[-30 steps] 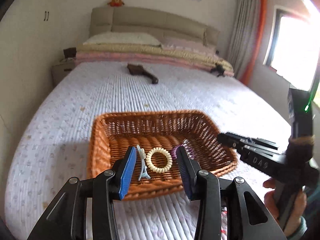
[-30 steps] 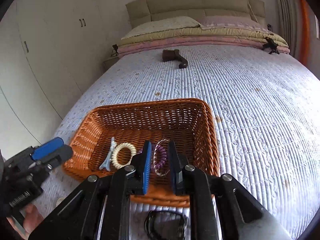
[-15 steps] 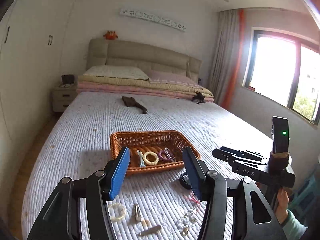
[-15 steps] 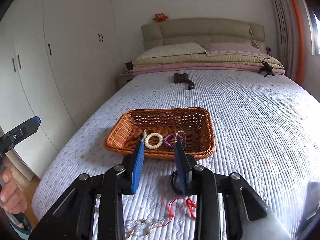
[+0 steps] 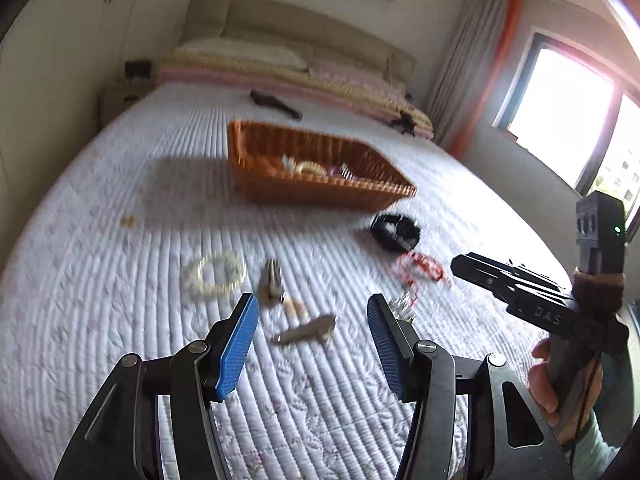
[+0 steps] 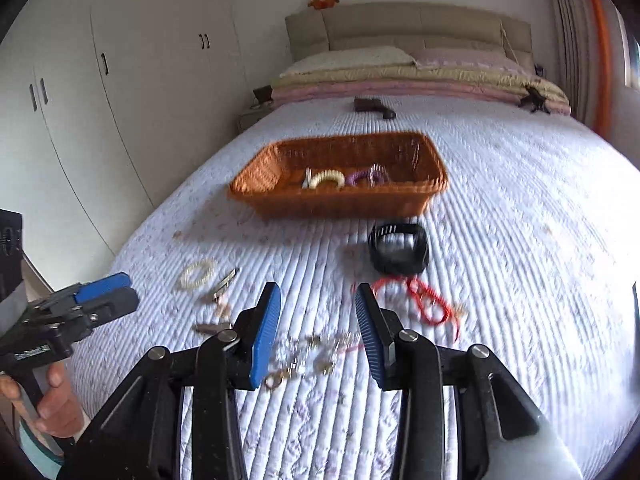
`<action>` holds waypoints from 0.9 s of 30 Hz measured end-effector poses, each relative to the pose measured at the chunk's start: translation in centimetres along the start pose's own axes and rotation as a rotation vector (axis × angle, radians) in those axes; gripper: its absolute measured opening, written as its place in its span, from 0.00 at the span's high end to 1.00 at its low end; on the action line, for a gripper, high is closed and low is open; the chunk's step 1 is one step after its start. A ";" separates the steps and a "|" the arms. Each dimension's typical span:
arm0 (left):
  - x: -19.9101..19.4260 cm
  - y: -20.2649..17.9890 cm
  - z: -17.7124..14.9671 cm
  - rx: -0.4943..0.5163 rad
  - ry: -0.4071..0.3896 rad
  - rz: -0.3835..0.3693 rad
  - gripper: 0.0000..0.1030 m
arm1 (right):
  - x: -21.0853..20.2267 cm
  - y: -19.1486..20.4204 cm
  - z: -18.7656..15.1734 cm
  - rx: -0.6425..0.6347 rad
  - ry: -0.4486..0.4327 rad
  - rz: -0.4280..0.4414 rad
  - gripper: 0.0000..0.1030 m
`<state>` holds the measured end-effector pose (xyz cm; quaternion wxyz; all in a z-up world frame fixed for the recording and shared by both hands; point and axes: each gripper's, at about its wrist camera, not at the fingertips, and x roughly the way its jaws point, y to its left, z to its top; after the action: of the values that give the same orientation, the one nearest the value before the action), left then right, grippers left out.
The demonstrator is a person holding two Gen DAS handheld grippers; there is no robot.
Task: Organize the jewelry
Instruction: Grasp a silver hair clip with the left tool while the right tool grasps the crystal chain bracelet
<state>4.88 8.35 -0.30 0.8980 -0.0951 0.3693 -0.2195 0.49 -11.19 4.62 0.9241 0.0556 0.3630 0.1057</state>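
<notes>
- White quilted bedspread [image 6: 520, 240] carries the wicker basket [image 6: 340, 200], with loose jewelry [image 6: 308, 356] nearer.
- Right wrist view alone shows wardrobes [image 6: 120, 100]; left wrist view alone shows the window [image 5: 560, 108].
- Left gripper [image 5: 312, 328] hangs released and empty; right gripper [image 6: 316, 320], jaws just widening, grasps nothing.

Orange wicker basket [image 6: 340, 200], red cord [image 6: 424, 300] — black band [image 6: 398, 248], white quilted bedspread [image 6: 520, 240]

Both grippers are back off the wicker basket [image 6: 340, 200] now, which sits up in the middle of the frame rather than low under the fingers. The left gripper [image 5: 312, 336] stands wider than a second ago; the right gripper [image 6: 316, 332] has just been opening, nothing between its pads. Loose jewellery on the quilt [image 6: 520, 260] has come into view: pearl bracelet [image 5: 214, 278], red cord [image 6: 424, 300], black band [image 6: 398, 250].
</notes>
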 end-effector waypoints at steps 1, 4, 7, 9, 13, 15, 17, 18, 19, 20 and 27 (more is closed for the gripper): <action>0.8 0.4 -0.3 -0.014 0.024 -0.006 0.44 | 0.6 -0.1 -0.7 0.009 0.022 0.001 0.60; 3.2 1.2 -0.9 -0.049 0.078 0.002 0.44 | 2.0 -0.4 -2.2 0.030 0.064 0.002 0.60; 4.5 1.4 -1.0 -0.061 0.093 -0.007 0.44 | 2.8 -1.0 -3.2 0.069 0.089 0.016 0.60; 5.4 1.3 -1.0 -0.061 0.105 -0.012 0.44 | 3.3 -1.5 -3.6 0.096 0.104 0.018 0.60; 7.0 0.9 -1.2 -0.047 0.147 -0.004 0.44 | 4.5 -2.0 -4.2 0.126 0.129 0.004 0.60; 7.1 0.3 -1.4 -0.018 0.158 -0.020 0.44 | 4.9 -2.0 -4.0 0.123 0.137 -0.004 0.62; 7.0 -0.4 -1.6 0.011 0.184 -0.075 0.44 | 5.1 -1.9 -4.1 0.113 0.132 -0.015 0.69; 6.9 -0.9 -2.0 0.025 0.202 -0.110 0.44 | 5.2 -1.9 -4.0 0.112 0.132 -0.018 0.69; 6.6 -1.2 -2.3 0.034 0.210 -0.126 0.44 | 5.2 -2.1 -4.0 0.115 0.130 -0.019 0.70; 6.4 -1.7 -2.7 0.052 0.218 -0.146 0.44 | 5.3 -2.1 -3.9 0.116 0.129 -0.022 0.70; 6.3 -2.8 -2.3 0.106 0.183 -0.022 0.45 | 4.6 -3.5 -3.9 0.169 0.121 0.051 0.72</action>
<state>6.40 2.94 -4.92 0.8619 -0.0309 0.4365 -0.2562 1.62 -13.36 -1.85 0.8894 0.1360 0.4244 0.1012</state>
